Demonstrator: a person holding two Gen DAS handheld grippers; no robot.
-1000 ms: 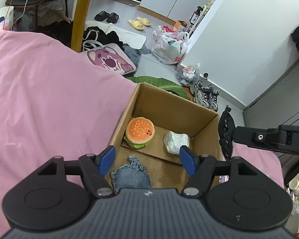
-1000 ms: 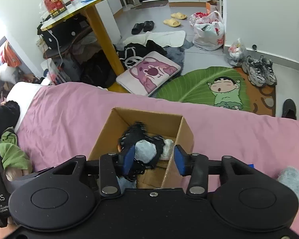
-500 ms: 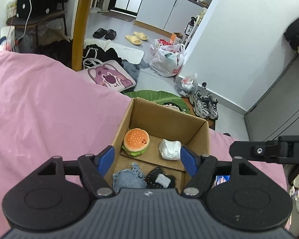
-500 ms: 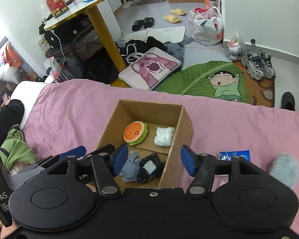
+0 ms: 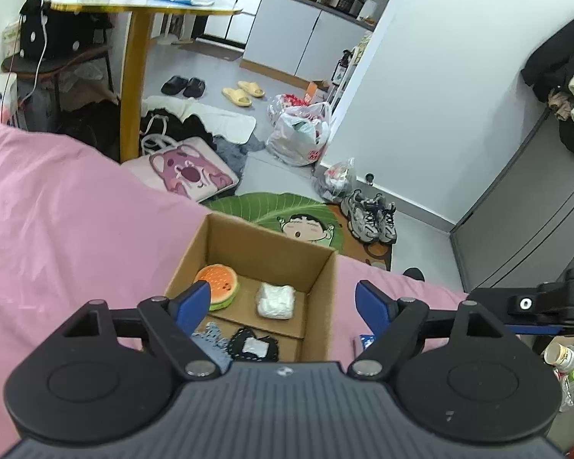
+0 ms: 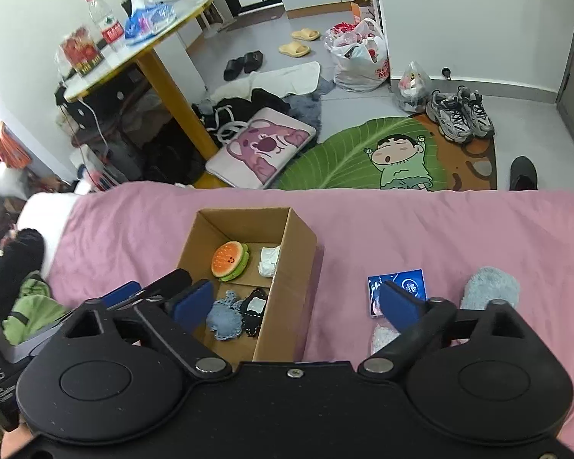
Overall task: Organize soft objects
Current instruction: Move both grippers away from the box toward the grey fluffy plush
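Observation:
An open cardboard box (image 6: 294,267) (image 5: 321,298) sits on the pink bedspread. Inside lie a burger plush (image 6: 230,259) (image 5: 219,285), a white wad (image 6: 268,261) (image 5: 276,300), a blue knitted piece (image 6: 224,319) (image 5: 212,340) and a black knitted piece (image 6: 254,311) (image 5: 254,348). My left gripper (image 5: 285,300) hangs open above the box's near end, with nothing between its fingers. Over the box's right wall my right gripper (image 6: 294,302) is open and empty too. Right of the box lie a blue packet (image 6: 400,287), a fluffy grey-blue piece (image 6: 490,287) and a small pale item (image 6: 382,338).
The bed edge (image 6: 325,191) runs just beyond the box; below it lie a leaf-shaped rug (image 6: 363,153), a pink bag (image 6: 264,149), sneakers (image 6: 459,116) and bags. A yellow-legged table (image 6: 134,49) stands at the back left. Green and black clothes (image 6: 26,298) lie left of the box.
My right gripper opened and let the black knitted piece drop into the box, then drew back and up. The left gripper also pulled back and rose.

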